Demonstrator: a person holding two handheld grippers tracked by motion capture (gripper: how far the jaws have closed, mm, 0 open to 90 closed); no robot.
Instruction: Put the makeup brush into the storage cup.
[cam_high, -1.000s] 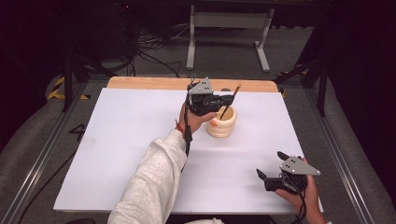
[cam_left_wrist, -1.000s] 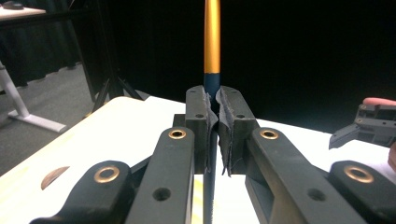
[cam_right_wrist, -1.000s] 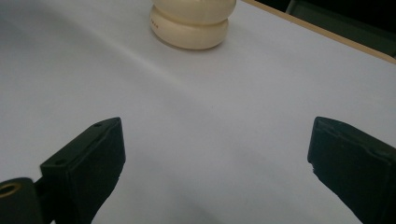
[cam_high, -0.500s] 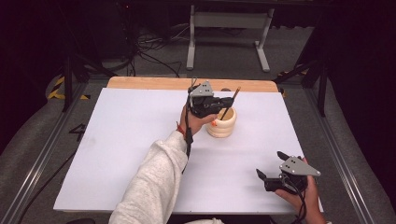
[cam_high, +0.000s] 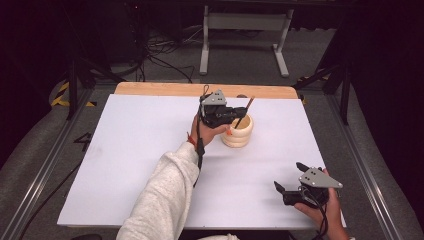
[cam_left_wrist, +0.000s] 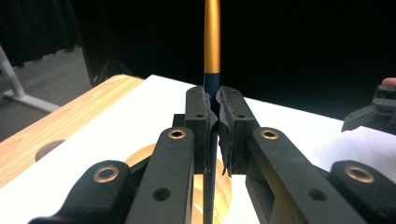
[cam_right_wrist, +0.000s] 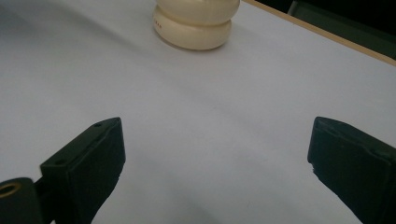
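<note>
- Cream, ribbed, round ceramic pot (cam_high: 238, 132) stands upright on the white worktop (cam_high: 125, 150), toward the far edge and a little right of the middle, well clear of every corner.
- Pot's mouth faces up; in the left gripper view its inside (cam_left_wrist: 140, 161) looks warm yellow-tan. What lies at its bottom I cannot tell.
- One thing stands in it: a slim stick-like tool with a dark lower shaft and an orange-gold upper part (cam_left_wrist: 212, 37). In the high view it leans out of the pot, its top tipped toward the worktop's far right corner (cam_high: 245, 111).
- Left claw (cam_high: 235, 116) sits over the pot's near-left rim, clenched on the tool; the left gripper view has both black pads pressed against the dark shaft (cam_left_wrist: 214, 121), the gold part rising above them.
- The hand bearing the left claw (cam_high: 212, 131) lies just beside the pot's left side; a pale sleeve (cam_high: 167, 195) runs back to the near edge.
- Right claw (cam_high: 285, 190) rests low near the worktop's near right corner, released: its own view shows the jaws wide apart with bare white worktop between them (cam_right_wrist: 215, 154).
- From the right gripper view the pot (cam_right_wrist: 196, 25) is well apart, farther along the worktop; its lower two rolls show there.
- A wooden strip (cam_high: 200, 89) runs along the far edge.
</note>
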